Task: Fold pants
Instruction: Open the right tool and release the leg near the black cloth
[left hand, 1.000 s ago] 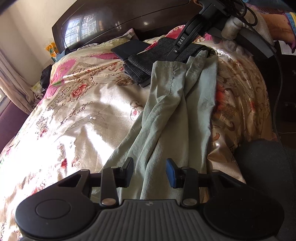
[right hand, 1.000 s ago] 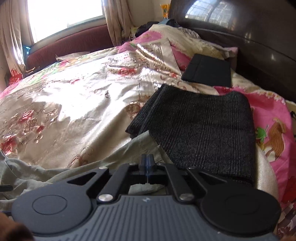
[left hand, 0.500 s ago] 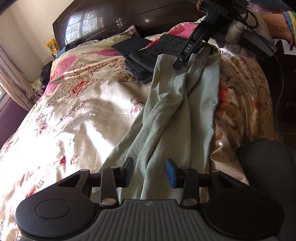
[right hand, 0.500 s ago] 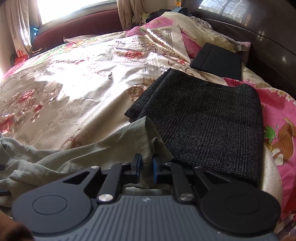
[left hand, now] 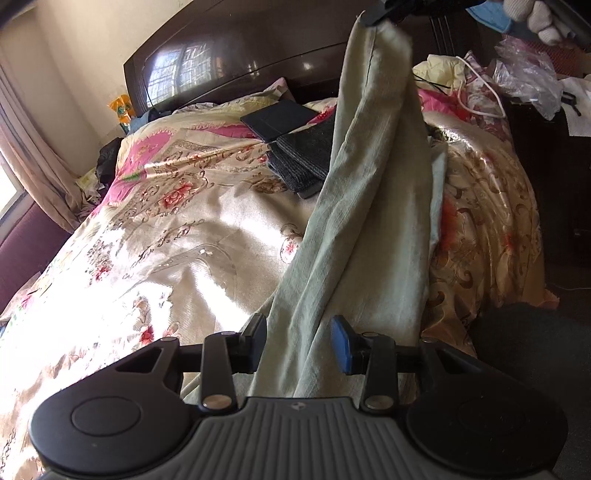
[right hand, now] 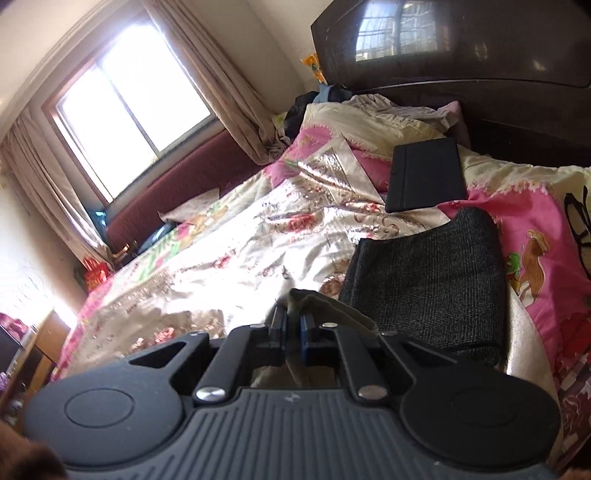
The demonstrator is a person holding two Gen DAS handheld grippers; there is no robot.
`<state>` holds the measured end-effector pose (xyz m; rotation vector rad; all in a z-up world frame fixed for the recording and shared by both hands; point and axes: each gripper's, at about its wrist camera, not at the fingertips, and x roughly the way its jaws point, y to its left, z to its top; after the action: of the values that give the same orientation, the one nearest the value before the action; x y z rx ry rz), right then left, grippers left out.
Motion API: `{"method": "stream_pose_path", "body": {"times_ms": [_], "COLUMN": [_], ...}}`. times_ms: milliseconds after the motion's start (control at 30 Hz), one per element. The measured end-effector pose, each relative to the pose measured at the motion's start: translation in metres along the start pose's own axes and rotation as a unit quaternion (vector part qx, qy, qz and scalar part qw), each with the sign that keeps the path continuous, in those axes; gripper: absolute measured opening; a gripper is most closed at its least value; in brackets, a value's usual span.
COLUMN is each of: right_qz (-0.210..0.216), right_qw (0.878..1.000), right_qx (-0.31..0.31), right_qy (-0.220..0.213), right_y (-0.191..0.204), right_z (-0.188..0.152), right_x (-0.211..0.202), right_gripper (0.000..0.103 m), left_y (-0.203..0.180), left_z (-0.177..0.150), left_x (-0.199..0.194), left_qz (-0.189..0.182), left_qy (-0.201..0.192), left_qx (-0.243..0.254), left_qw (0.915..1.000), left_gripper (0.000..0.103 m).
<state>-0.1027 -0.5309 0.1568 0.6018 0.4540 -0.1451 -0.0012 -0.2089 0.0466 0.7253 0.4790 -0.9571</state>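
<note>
Both grippers are mine: my right gripper [right hand: 291, 332] has its 2 fingers pressed together on a bunched edge of the pale green pants [left hand: 354, 229], and the cloth pokes up just past the fingertips in the right wrist view. From the left wrist view that same gripper [left hand: 373, 16] shows at the top edge, raised high with the end of the pants pinched in it, so the fabric hangs down as a long twisted strip toward the near side.

My left gripper [left hand: 299, 343] sits low and near with its fingers spread wide. The strip of pants runs down through the gap between them. The left finger lies against the cloth's edge; the blue-padded right finger [left hand: 341, 345] overlaps the cloth in the view, and I cannot tell whether it touches.

Under the pants lies the floral bedspread [left hand: 177, 236], with bright sunlight on its near left part. Far along the bed, a folded dark grey garment [right hand: 428, 284] rests on the spread, and a flat black case [right hand: 424, 175] lies just beyond it, toward the dark wooden headboard [right hand: 480, 66]. A curtained window [right hand: 129, 99] is at the far left.
</note>
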Motion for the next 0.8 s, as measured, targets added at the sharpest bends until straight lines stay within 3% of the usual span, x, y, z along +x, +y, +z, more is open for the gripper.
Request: {"method": "stream_pose_path", "body": {"times_ms": [67,167,267,367,500,600,700,800], "right_qz": [0.003,-0.028,-0.082,-0.178,-0.171,-0.182,-0.201,-0.183], "right_qw": [1.000,0.999,0.996,0.983,0.983,0.980,0.975,0.980], "right_qx": [0.003,-0.018,0.006,-0.027,0.009,-0.019,-0.038,-0.027], "right_qy": [-0.010,-0.019,-0.028,0.021,0.069,0.079,0.082,0.069], "right_y": [0.012,0.027,0.013,-0.006,-0.033,-0.033,-0.043,-0.060], "right_z": [0.002,0.001,0.000,-0.011,-0.051,-0.074,-0.078,-0.075], "right_x": [-0.027,-0.046,-0.009,0.051,0.079,0.078,0.082,0.087], "right_gripper": [0.006,0.006,0.014,0.018,0.018,0.018,0.024,0.034], "left_y": [0.002,0.002,0.002,-0.002,-0.002,-0.004,-0.004,-0.004], "left_z": [-0.001,-0.001,-0.001,-0.010,-0.030,-0.037,-0.032,-0.021], "left_x": [-0.007,-0.006,0.008,0.014,0.018,0.027,0.034,0.041], "left_qz": [-0.005,0.003,0.011,0.045,0.033,0.031,0.027,0.016], "left_qy": [-0.011,-0.020,0.000,0.022,0.049,0.065,0.068,0.061], "left_qx": [-0.003,0.003,0.000,0.014,0.014,0.025,0.017,0.006], "left_qw": [0.9999,0.9998,0.9999,0.9987,0.9981,0.9971,0.9972,0.9980], "left_gripper": [0.057,0.063,0.063,0.063,0.064,0.064,0.064,0.064]}}
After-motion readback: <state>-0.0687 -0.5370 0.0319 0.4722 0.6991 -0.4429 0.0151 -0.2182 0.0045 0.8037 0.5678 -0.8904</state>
